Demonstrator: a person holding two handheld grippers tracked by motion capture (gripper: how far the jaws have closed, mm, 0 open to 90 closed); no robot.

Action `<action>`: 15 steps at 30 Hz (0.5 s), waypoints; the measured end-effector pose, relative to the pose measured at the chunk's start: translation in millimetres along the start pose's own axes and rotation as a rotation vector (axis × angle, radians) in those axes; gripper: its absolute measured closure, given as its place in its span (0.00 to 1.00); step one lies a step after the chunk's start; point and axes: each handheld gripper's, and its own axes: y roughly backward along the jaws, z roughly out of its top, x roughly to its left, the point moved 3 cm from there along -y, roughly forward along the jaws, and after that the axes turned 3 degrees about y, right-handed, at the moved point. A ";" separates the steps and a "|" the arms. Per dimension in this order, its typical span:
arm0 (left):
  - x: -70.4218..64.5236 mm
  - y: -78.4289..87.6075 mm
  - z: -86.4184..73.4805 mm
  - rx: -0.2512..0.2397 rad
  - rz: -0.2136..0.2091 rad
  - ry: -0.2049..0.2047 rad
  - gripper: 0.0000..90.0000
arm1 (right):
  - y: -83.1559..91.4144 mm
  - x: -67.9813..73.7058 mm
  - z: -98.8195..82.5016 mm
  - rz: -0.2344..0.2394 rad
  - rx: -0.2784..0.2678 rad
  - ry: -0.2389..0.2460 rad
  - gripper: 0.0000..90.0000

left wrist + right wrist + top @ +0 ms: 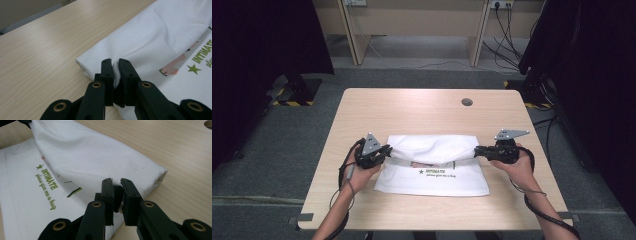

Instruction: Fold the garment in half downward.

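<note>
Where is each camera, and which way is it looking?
High view: sits above the table's near edge, looks forward and down; both forearms, left gripper and right gripper show.
Left gripper view: rides that gripper, looks along its jaws pinching the white shirt.
Right gripper view: rides that gripper, looks along its jaws pinching the shirt's other side.
Shared: all three show the shirt's green print.

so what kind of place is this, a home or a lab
Probably a lab or office workroom, not a home: a bare wooden table on grey carpet, wall sockets with loose cables, and dark curtains at both sides.
</note>
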 end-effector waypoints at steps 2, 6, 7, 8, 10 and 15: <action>-0.6 1.0 -0.7 -0.002 0.002 0.000 0.91 | 0.4 0.3 -0.8 -0.001 -0.002 -0.001 0.91; -2.6 3.2 -1.4 0.001 0.000 -0.007 0.91 | 1.3 2.3 -2.1 0.000 -0.002 0.004 0.91; -3.0 3.8 -1.7 0.001 0.000 -0.007 0.91 | 1.6 3.1 -2.4 0.001 -0.003 0.005 0.91; -3.3 4.3 -1.9 0.001 0.000 -0.009 0.91 | 1.8 3.6 -2.7 0.002 -0.003 0.007 0.91; -4.3 5.1 -2.7 0.002 -0.001 -0.013 0.91 | 2.4 4.3 -3.4 0.001 -0.003 0.010 0.91; -7.1 6.5 -5.8 0.010 -0.006 -0.022 0.91 | 3.2 5.0 -5.9 0.000 -0.003 0.010 0.91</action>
